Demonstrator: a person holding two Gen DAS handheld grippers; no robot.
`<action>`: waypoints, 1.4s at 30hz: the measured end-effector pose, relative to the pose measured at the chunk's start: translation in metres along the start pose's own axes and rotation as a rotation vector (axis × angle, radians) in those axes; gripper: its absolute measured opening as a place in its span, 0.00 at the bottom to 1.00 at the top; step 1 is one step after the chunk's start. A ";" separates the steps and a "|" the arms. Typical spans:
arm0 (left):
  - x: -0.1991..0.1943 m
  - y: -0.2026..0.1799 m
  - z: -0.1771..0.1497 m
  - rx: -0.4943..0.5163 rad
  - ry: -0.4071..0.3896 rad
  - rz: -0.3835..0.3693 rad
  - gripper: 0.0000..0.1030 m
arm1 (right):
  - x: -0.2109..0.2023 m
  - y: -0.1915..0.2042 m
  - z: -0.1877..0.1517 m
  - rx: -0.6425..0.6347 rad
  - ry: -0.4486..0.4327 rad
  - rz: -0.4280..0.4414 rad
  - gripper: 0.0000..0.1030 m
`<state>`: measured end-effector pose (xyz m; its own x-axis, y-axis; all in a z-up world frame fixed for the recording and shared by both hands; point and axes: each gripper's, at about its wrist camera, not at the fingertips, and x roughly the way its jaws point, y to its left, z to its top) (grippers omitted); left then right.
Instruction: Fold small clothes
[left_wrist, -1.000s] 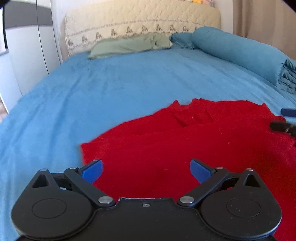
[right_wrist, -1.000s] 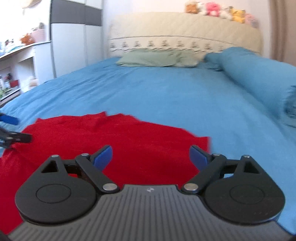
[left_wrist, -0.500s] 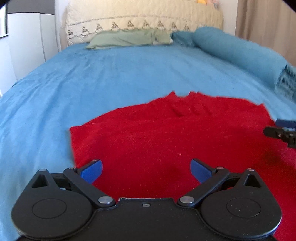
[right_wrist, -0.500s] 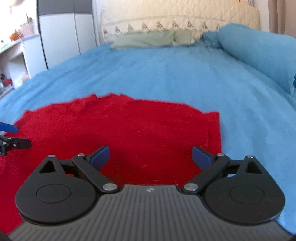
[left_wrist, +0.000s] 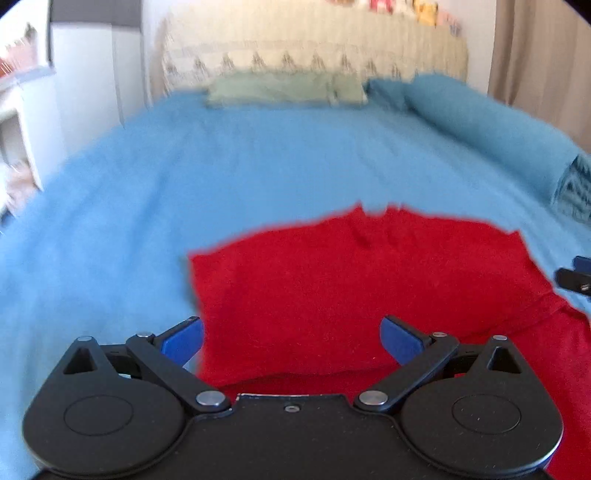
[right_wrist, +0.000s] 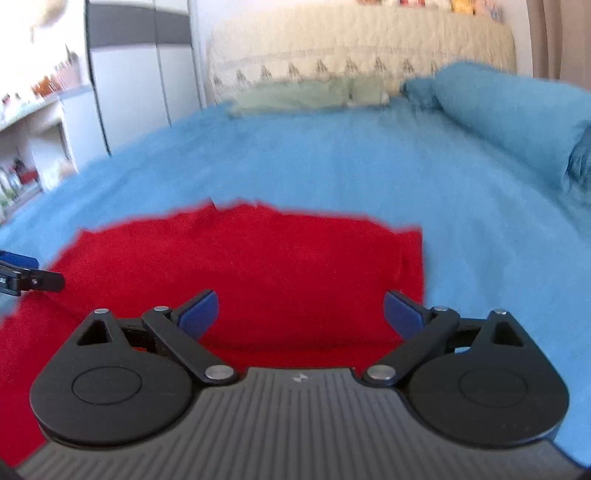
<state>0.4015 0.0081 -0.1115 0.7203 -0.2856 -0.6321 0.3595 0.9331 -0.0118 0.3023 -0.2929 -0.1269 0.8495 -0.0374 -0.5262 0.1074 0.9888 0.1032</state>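
Observation:
A red knit garment (left_wrist: 351, 288) lies on the blue bedspread (left_wrist: 258, 166), with a folded layer raised over its near part. My left gripper (left_wrist: 291, 338) is open and empty above the garment's left side. My right gripper (right_wrist: 301, 314) is open and empty above the garment (right_wrist: 258, 266) near its right edge. The right gripper's tip shows at the right edge of the left wrist view (left_wrist: 574, 277). The left gripper's tip shows at the left edge of the right wrist view (right_wrist: 26, 277).
Green pillows (left_wrist: 284, 88) and a quilted headboard (left_wrist: 314, 48) lie at the far end. A rolled blue blanket (right_wrist: 513, 110) runs along the right side. A white wardrobe (right_wrist: 140, 81) and shelves (right_wrist: 33, 140) stand left of the bed.
Both grippers have moved back and up from the garment, still open. The views are blurred by motion. The garment's left and right edges now show nearer the fingers.

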 end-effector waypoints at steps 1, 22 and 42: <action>-0.021 0.000 0.001 0.006 -0.024 0.031 1.00 | -0.021 -0.001 0.007 -0.002 -0.030 0.019 1.00; -0.202 0.010 -0.193 -0.318 0.256 -0.038 0.86 | -0.300 -0.023 -0.110 0.088 0.212 0.002 1.00; -0.207 0.009 -0.218 -0.337 0.267 -0.068 0.07 | -0.296 -0.033 -0.170 0.237 0.294 -0.045 0.86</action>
<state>0.1265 0.1227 -0.1500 0.5069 -0.3237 -0.7989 0.1550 0.9459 -0.2849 -0.0403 -0.2896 -0.1182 0.6607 -0.0036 -0.7507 0.2871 0.9252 0.2482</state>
